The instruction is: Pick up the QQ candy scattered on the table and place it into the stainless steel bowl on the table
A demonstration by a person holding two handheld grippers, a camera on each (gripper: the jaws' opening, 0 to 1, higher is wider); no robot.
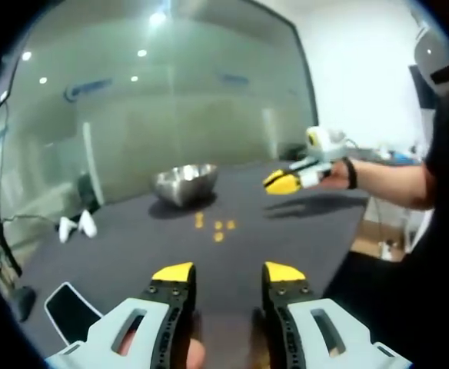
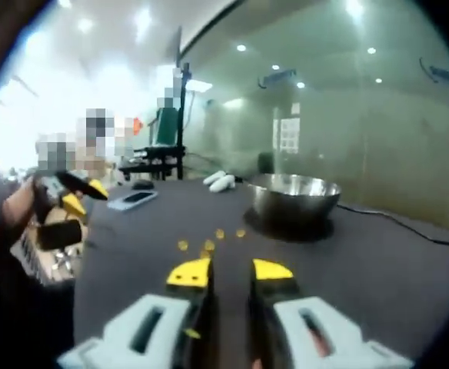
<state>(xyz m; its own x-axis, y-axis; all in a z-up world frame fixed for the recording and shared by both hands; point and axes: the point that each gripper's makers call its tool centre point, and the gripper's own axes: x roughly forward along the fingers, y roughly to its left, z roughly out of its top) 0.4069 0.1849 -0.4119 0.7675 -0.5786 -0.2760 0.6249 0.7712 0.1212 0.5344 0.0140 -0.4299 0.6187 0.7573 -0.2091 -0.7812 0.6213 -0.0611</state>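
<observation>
Several small orange QQ candies point(image 1: 218, 227) lie close together on the dark table point(image 1: 132, 246), just in front of the stainless steel bowl point(image 1: 184, 183). My left gripper point(image 1: 229, 273) hovers open short of the candies, nothing between its yellow tips. A hand holds my right gripper point(image 1: 284, 180) above the table's right side, past the bowl. In the right gripper view the candies point(image 2: 207, 244) sit just beyond my right gripper point(image 2: 231, 271), which is open and holds nothing. The bowl point(image 2: 292, 198) stands behind them to the right. My left gripper point(image 2: 86, 195) shows at the far left.
Two white handheld devices point(image 1: 74, 225) lie at the table's left. A dark phone point(image 1: 71, 311) rests near the front left corner. A cable point(image 2: 409, 223) runs along the table behind the bowl. The table's edge point(image 1: 355, 231) drops off on the right, beside a person's arm.
</observation>
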